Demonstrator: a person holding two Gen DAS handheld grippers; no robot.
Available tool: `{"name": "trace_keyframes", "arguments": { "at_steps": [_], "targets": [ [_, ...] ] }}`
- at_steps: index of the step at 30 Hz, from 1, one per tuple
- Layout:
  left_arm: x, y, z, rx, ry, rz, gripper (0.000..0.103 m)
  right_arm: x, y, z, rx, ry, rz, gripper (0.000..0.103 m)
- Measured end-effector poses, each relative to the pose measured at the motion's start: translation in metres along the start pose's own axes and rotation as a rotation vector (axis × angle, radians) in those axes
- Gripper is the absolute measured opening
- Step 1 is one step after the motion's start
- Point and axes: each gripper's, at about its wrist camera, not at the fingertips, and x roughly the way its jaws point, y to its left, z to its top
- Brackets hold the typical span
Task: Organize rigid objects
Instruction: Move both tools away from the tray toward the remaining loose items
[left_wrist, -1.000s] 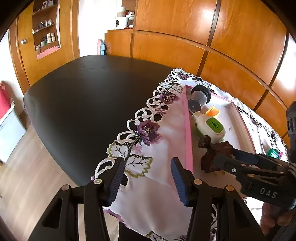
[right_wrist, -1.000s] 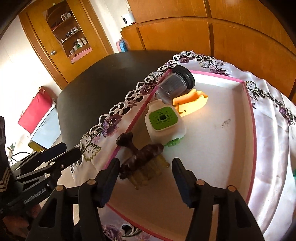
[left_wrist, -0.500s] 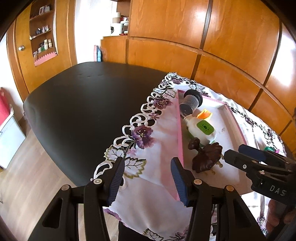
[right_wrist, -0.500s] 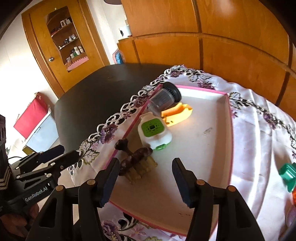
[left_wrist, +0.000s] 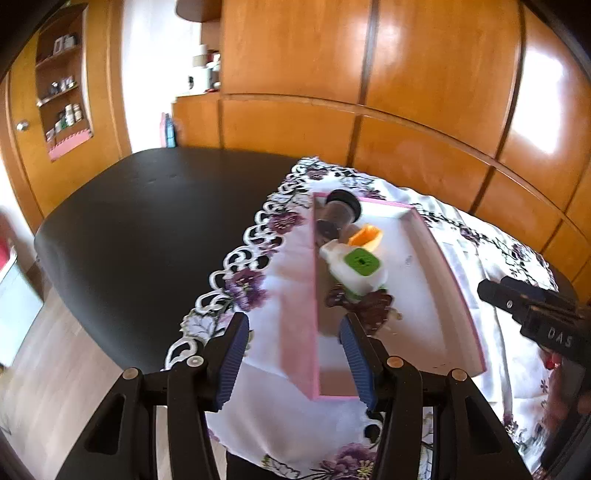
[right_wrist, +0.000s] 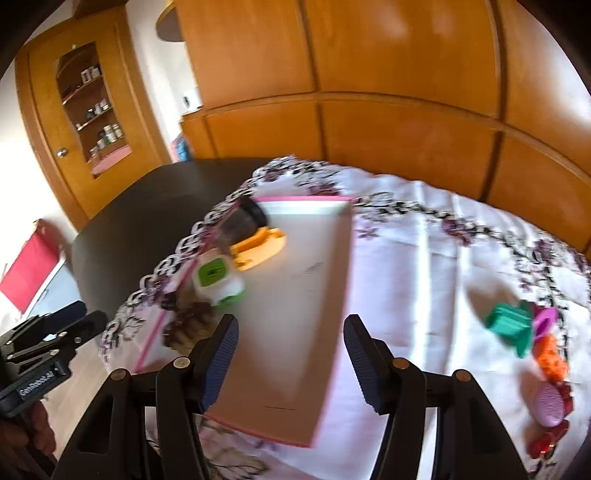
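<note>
Both grippers pulled back from the tray.
My right gripper (right_wrist: 290, 354) and left gripper (left_wrist: 293, 354) stood apart, empty; the brown toy (left_wrist: 369, 304) stayed in the pink tray (left_wrist: 458, 295).

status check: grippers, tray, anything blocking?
Left gripper and right gripper open, empty. Pink tray holds four items along one wall. Loose toys on cloth; nothing blocking.

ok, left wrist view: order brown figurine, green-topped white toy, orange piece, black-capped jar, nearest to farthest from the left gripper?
1. Brown figurine, by the right finger, tray's near part.
2. Green-topped white toy, mid-tray.
3. Orange piece, behind it.
4. Black-capped jar, tray's far corner.
</note>
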Motion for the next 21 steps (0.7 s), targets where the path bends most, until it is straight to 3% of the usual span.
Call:
{"name": "trace_keyframes", "arguments": {
  "at_steps": [10,17,21],
  "targets": [
    [0.001,-0.040,0.006,0.101,0.017,-0.073,0.053,-0.042,-0.094,0.000,0.089,-0.052,-0.176,0.060],
    [0.009,-0.067,0.014,0.130,0.050,-0.149,0.053,-0.094,-0.208,-0.008,0.310,-0.126,-0.404,0.060],
    [0.009,-0.097,0.016,0.206,0.053,-0.211,0.053,-0.106,-0.264,-0.032,0.456,-0.139,-0.507,0.060]
  ]
}}
